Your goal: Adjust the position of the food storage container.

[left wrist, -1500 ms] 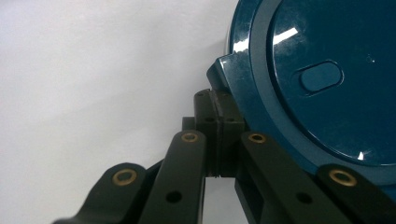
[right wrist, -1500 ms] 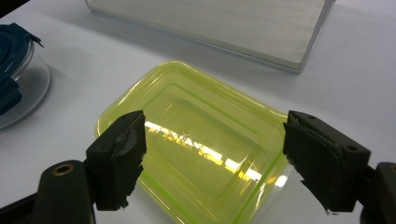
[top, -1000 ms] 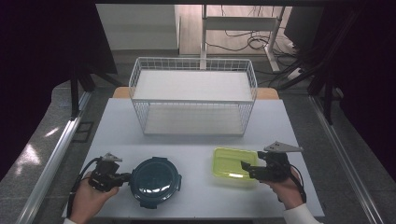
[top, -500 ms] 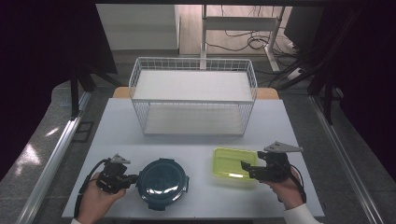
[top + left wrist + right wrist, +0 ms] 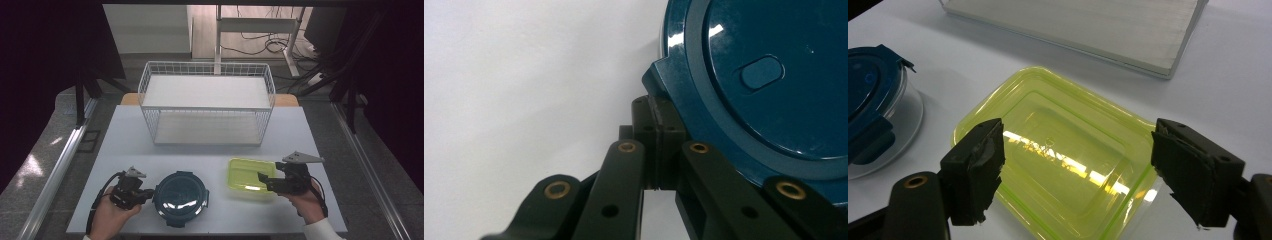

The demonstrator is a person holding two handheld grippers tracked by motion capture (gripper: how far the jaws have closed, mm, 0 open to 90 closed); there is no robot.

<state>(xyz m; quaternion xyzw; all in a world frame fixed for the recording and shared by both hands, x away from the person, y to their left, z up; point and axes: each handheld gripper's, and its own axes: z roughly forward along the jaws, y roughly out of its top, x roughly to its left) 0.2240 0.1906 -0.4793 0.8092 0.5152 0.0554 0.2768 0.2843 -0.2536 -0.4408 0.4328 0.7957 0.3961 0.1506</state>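
Left gripper (image 5: 144,193), held low at the near left of the table (image 5: 125,145), jaws pressed together with no gap, their tips touching a side clip of the round dark blue lidded container (image 5: 180,198); whether the clip itself is pinched between them, not possible to tell. In the left gripper view, left gripper (image 5: 658,127) closed just below that clip, against the rim of the round dark blue lidded container (image 5: 769,85); a small raised oval on the lid, no lettering legible on it.

Right gripper (image 5: 264,180), near right of the table, jaws spread wide, poised over the right end of the yellow-green rectangular container (image 5: 250,177), not touching it. In the right gripper view, right gripper (image 5: 1075,165) with pads apart on either side of the yellow-green rectangular container (image 5: 1058,155), which lies flat on the table, just right of the blue one. No brand or label readable on either.

Farther back, a white wire basket (image 5: 207,102), standing well apart from both containers.
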